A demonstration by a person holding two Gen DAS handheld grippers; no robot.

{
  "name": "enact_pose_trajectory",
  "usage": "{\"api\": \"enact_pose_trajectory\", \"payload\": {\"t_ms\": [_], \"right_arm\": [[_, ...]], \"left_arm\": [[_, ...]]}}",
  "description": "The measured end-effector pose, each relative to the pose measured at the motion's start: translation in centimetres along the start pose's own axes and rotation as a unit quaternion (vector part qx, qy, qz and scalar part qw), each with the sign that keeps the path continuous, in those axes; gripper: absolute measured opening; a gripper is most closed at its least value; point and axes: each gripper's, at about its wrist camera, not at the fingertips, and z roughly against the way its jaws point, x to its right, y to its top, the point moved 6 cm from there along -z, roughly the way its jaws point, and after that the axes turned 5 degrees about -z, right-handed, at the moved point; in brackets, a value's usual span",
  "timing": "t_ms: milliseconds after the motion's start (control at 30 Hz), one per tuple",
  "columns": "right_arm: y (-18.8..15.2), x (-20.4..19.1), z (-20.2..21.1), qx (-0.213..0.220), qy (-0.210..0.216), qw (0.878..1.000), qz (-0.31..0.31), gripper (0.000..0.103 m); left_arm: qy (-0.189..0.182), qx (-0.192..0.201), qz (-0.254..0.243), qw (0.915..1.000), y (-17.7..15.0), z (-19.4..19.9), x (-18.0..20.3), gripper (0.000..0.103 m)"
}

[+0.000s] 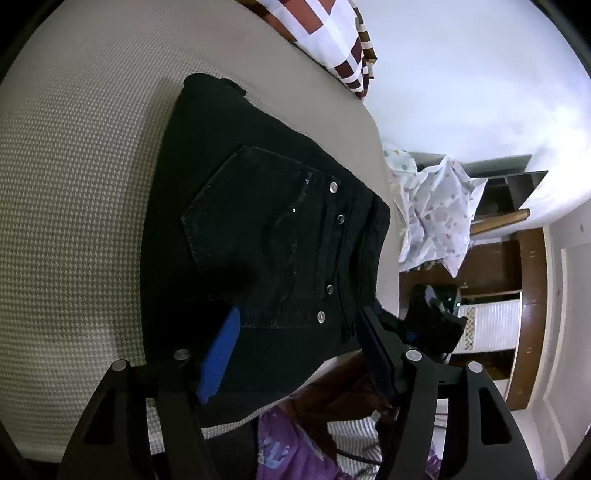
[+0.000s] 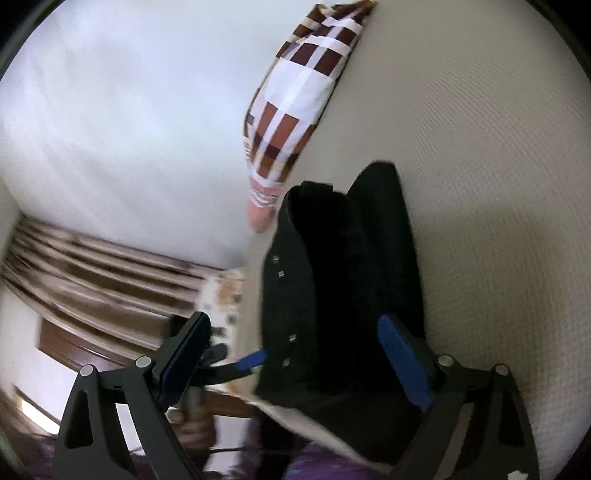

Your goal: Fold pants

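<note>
Black jeans (image 1: 258, 236) lie folded into a compact stack on the beige textured bed (image 1: 74, 184), back pocket and metal rivets facing up. My left gripper (image 1: 295, 325) is open just above the near end of the jeans, its blue-padded fingers (image 1: 221, 350) straddling the waist area. In the right wrist view the same folded jeans (image 2: 332, 295) lie at the bed's edge. My right gripper (image 2: 291, 332) is open and empty above their near end. The other gripper (image 2: 236, 363) shows beyond the left finger.
A brown-and-white checked pillow (image 1: 332, 33) lies at the head of the bed, also in the right wrist view (image 2: 295, 92). A dotted white cloth (image 1: 436, 214) and wooden shelves (image 1: 517, 240) stand beyond the bed's edge. Purple fabric (image 1: 288, 443) is near me.
</note>
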Motion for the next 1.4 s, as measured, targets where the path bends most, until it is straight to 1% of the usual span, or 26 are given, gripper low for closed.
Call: {"api": "enact_pose_trajectory", "payload": {"t_ms": [33, 100, 167, 200, 233, 267, 300, 333, 400, 467, 533, 600, 633, 733, 767, 800, 833, 867, 900, 933, 1033, 1133, 1300, 1400], "right_arm": [[0.1, -0.1, -0.4, -0.007, -0.009, 1.0, 0.007, 0.091], [-0.2, -0.1, -1.4, -0.033, -0.001, 0.999, 0.002, 0.092], [-0.6, -0.7, -2.0, -0.047, -0.013, 0.999, 0.021, 0.093], [-0.9, -1.0, -2.3, -0.061, -0.001, 0.998, 0.023, 0.092], [-1.2, -1.3, -2.6, -0.078, 0.019, 0.997, 0.015, 0.092], [-1.3, -1.5, -2.7, -0.08, 0.012, 0.996, 0.02, 0.092], [-1.3, -1.4, -2.9, -0.081, -0.013, 0.996, 0.033, 0.092], [-1.3, -1.3, -3.3, -0.086, -0.029, 0.995, 0.044, 0.092], [-1.2, -1.1, -3.8, -0.093, -0.035, 0.994, 0.043, 0.091], [-1.0, -1.5, -4.0, -0.095, -0.054, 0.992, 0.056, 0.089], [-0.6, -1.8, -3.1, -0.084, -0.054, 0.993, 0.063, 0.091], [-0.9, -1.8, -3.5, -0.105, -0.047, 0.992, 0.059, 0.091], [-1.2, -1.6, -3.9, -0.119, -0.051, 0.99, 0.06, 0.091], [-1.9, -2.2, -4.8, -0.13, -0.072, 0.984, 0.1, 0.09], [-1.9, -2.6, -5.1, -0.134, -0.074, 0.982, 0.107, 0.088], [-1.9, -2.8, -5.5, -0.135, -0.078, 0.981, 0.115, 0.071], [-2.1, -2.9, -6.0, -0.141, -0.101, 0.975, 0.137, 0.047], [-2.5, -2.6, -6.5, -0.149, -0.14, 0.965, 0.163, 0.034], [-2.9, -2.1, -6.9, -0.158, -0.174, 0.955, 0.18, 0.029], [-2.7, -1.9, -6.7, -0.153, -0.167, 0.959, 0.169, 0.026], [-2.1, -1.6, -5.9, -0.146, -0.152, 0.969, 0.131, 0.02], [-2.0, -1.9, -5.1, -0.137, -0.141, 0.975, 0.105, 0.017], [-2.1, -3.3, -4.0, -0.123, -0.115, 0.983, 0.069, 0.017], [-2.6, -4.2, -2.8, -0.112, -0.107, 0.986, 0.066, 0.016]], "left_arm": [[-0.001, 0.0, 0.0, 1.0, -0.1, 0.1, -0.1, 0.066], [-0.001, -0.001, 0.002, 1.0, -0.1, 0.0, -0.1, 0.067], [-0.003, -0.003, 0.003, 1.0, 0.0, -0.1, -0.2, 0.067], [-0.005, -0.003, 0.005, 1.0, 0.0, 0.0, -0.3, 0.067], [-0.006, -0.003, 0.006, 1.0, 0.0, -0.1, -0.4, 0.067], [-0.006, -0.003, 0.008, 0.9999, -0.1, 0.0, -0.5, 0.067], [-0.006, -0.004, 0.009, 0.9999, -0.1, -0.1, -0.6, 0.067], [-0.006, -0.004, 0.011, 0.9999, -0.1, -0.1, -0.7, 0.068], [-0.007, -0.004, 0.011, 0.9999, -0.2, -0.1, -0.6, 0.068], [-0.008, -0.007, 0.013, 0.9999, -0.2, -0.1, -0.6, 0.068], [-0.011, -0.008, 0.015, 0.9998, -0.3, 0.0, -0.7, 0.068], [-0.012, -0.008, 0.017, 0.9998, -0.3, -0.1, -0.7, 0.068], [-0.012, -0.007, 0.019, 0.9997, -0.3, -0.1, -0.8, 0.068], [-0.014, -0.006, 0.022, 0.9997, -0.3, -0.2, -0.8, 0.07], [-0.013, -0.005, 0.022, 0.9997, -0.3, -0.2, -0.7, 0.07], [-0.013, -0.005, 0.022, 0.9997, -0.3, -0.2, -0.7, 0.07], [-0.01, -0.005, 0.024, 0.9997, -0.4, -0.2, -0.8, 0.07], [-0.009, -0.005, 0.025, 0.9996, -0.3, -0.2, -0.8, 0.07], [-0.011, -0.006, 0.027, 0.9996, -0.3, -0.1, -0.8, 0.07], [-0.014, -0.006, 0.03, 0.9994, -0.3, -0.1, -0.9, 0.07], [-0.019, -0.006, 0.038, 0.9991, -0.2, -0.2, -1.0, 0.07], [-0.014, -0.01, 0.032, 0.9993, -0.3, -0.4, -0.7, 0.07], [-0.006, -0.02, 0.024, 0.9995, -0.3, -0.9, 0.0, 0.071], [-0.008, -0.021, 0.02, 0.9995, -0.2, -1.1, 0.5, 0.071]]}}
